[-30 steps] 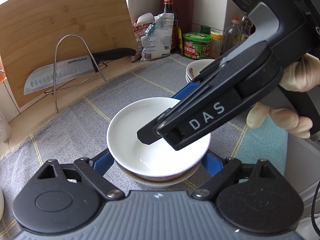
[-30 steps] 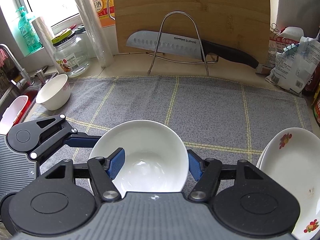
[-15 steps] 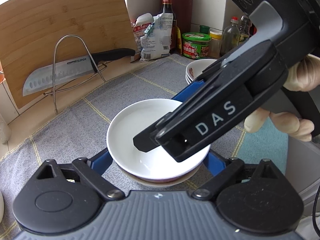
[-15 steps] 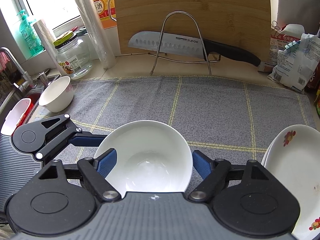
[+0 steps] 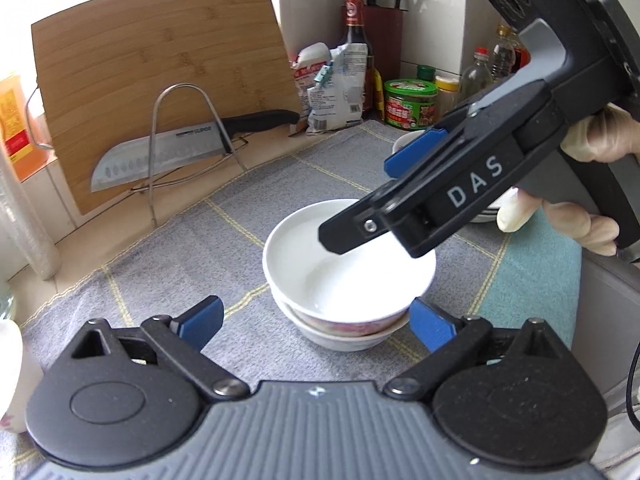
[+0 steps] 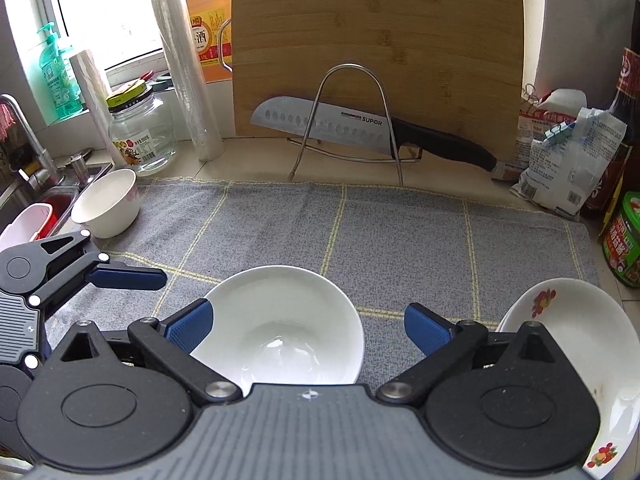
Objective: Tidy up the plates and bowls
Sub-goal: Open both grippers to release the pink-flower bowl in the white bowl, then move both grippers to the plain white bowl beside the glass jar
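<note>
Nearest in the left wrist view, the left gripper has its blue pads spread wide, having just been opening; the stacked bowls sit just ahead of them, and neither pad presses on the stack. The white bowl is nested in a second bowl with a reddish pattern at its rim, both standing on a grey cloth with thin yellow lines that covers the counter. The right gripper is held over the white bowl with its jaws just opened to full spread; the left pad is at the rim and the right pad stands clear, so the bowl lies between them unpinched. A gloved hand holds that tool from the right. To the right of the stack lies a flowered plate, with more dishes under it. At the cloth's far left edge stands another white bowl, beside a sink with a tap. Beyond the cloth is a bare strip of pale counter, where a wire rack carries a knife in front of a bamboo cutting board leaning on the wall. Left of the board are a glass jar, rolls of film and bottles by a bright window; right of it are bags, a dark bottle and a green-lidded tub.
</note>
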Demonstrator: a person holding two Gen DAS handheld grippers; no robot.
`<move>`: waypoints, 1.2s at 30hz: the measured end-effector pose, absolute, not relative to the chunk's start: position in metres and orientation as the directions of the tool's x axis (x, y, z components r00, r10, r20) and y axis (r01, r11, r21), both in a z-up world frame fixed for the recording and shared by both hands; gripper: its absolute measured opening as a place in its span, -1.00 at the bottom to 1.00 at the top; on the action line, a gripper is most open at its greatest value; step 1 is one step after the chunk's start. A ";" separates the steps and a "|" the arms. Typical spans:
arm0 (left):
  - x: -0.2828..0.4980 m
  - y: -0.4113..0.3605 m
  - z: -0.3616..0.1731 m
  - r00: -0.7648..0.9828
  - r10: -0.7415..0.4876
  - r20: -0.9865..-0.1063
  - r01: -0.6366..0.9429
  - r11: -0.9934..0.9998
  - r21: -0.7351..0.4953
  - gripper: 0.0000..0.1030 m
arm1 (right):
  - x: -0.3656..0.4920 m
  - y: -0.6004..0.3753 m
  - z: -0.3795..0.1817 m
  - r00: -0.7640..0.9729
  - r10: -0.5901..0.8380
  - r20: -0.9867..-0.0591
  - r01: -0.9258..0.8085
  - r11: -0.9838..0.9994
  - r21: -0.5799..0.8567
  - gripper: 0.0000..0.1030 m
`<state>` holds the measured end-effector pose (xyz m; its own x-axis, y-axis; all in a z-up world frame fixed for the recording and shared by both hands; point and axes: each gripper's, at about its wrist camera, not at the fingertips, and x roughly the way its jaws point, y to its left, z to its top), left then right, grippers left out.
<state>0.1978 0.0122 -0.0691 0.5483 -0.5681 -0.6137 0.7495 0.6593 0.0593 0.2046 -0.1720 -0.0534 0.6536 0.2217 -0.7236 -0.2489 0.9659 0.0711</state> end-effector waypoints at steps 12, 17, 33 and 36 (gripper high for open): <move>0.197 0.113 -0.064 0.685 -0.373 -0.625 0.491 0.871 0.018 0.94 | 0.197 -0.108 -0.037 0.694 0.291 -0.659 -0.406 0.913 -0.024 1.00; 0.214 0.160 -0.073 0.664 -0.376 -0.646 0.463 0.886 -0.040 0.94 | 0.192 -0.061 -0.042 0.696 0.292 -0.656 -0.427 0.903 -0.052 1.00; 0.279 0.263 -0.068 0.607 -0.454 -0.652 0.512 0.851 -0.115 0.94 | 0.196 0.055 -0.084 0.684 0.197 -0.703 -0.381 0.917 -0.114 1.00; 0.291 0.269 -0.069 0.605 -0.456 -0.653 0.496 0.857 -0.139 0.94 | 0.203 0.062 -0.092 0.670 0.211 -0.712 -0.413 0.903 -0.121 1.00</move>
